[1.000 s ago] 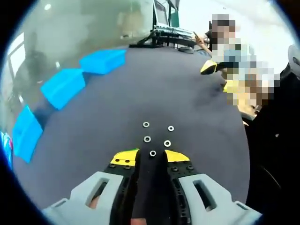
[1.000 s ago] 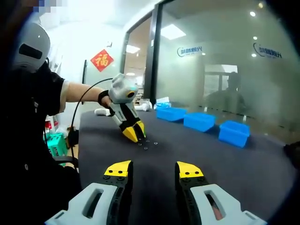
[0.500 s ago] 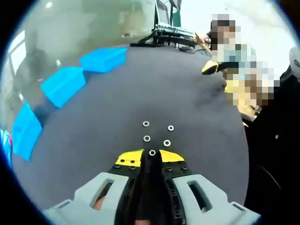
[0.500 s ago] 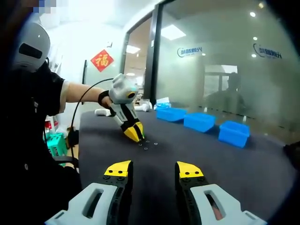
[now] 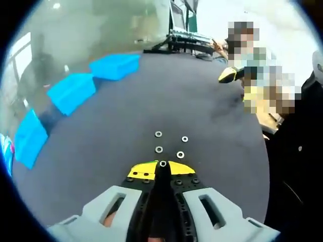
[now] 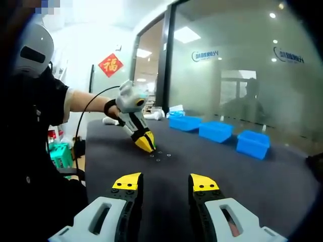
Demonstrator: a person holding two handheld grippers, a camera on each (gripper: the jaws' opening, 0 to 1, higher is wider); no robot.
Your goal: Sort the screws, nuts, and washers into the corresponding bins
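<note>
The left tool (image 5: 162, 167) rests low on the dark surface (image 5: 166, 101). Its yellow-tipped jaws are closed on a washer (image 5: 162, 163), pinched at the very tips. Four more washers lie just ahead in two short rows: near-left (image 5: 159, 149), near-right (image 5: 180, 155), far-left (image 5: 158, 134) and far-right (image 5: 184, 138). All lie flat and apart from one another.

Three blue bins stand in a line along the surface's far edge by a glass wall: first bin (image 5: 115, 66), second bin (image 5: 70, 92), third bin (image 5: 29, 138). They are well apart from the washers.

In the right gripper view, the right tool (image 6: 165, 182) hovers above the surface with its jaws spread and nothing between them. The left tool (image 6: 146, 144) is seen there tilted tip-down, touching the surface beside the loose washers (image 6: 160, 156). The bins (image 6: 216, 131) sit to the right.
</note>
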